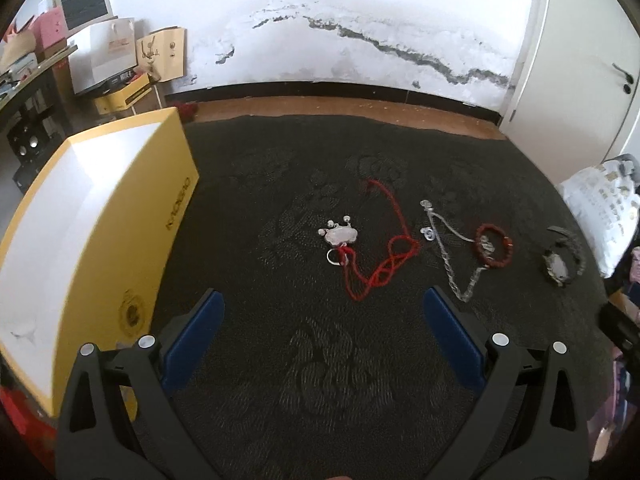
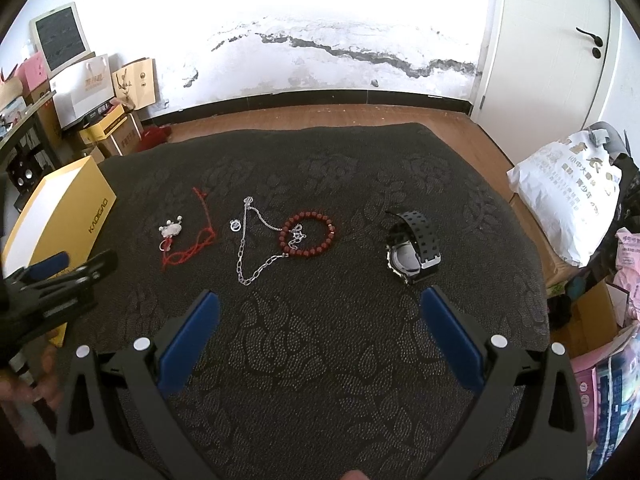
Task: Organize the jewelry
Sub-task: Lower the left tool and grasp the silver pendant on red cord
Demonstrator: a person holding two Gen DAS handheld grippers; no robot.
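On a dark patterned cloth (image 2: 320, 340) lie, from left to right, a silver pendant on a red cord (image 1: 382, 258) (image 2: 188, 240), a silver chain necklace (image 1: 452, 256) (image 2: 256, 248), a red bead bracelet (image 1: 494, 250) (image 2: 308, 234) and a black watch (image 1: 560, 260) (image 2: 414, 246). A closed yellow and white box (image 1: 80, 248) (image 2: 52, 208) stands at the left. My left gripper (image 1: 322, 298) is open and empty, just short of the red cord; it also shows in the right wrist view (image 2: 76, 264). My right gripper (image 2: 320, 300) is open and empty, short of the chain and watch.
The cloth (image 1: 320, 360) ends at a wooden floor (image 2: 320, 116) before a cracked white wall. Bags and boxes (image 2: 100, 96) stack at the far left. A white printed bag (image 2: 568, 200) and cartons sit off the cloth's right edge, near a white door (image 2: 560, 40).
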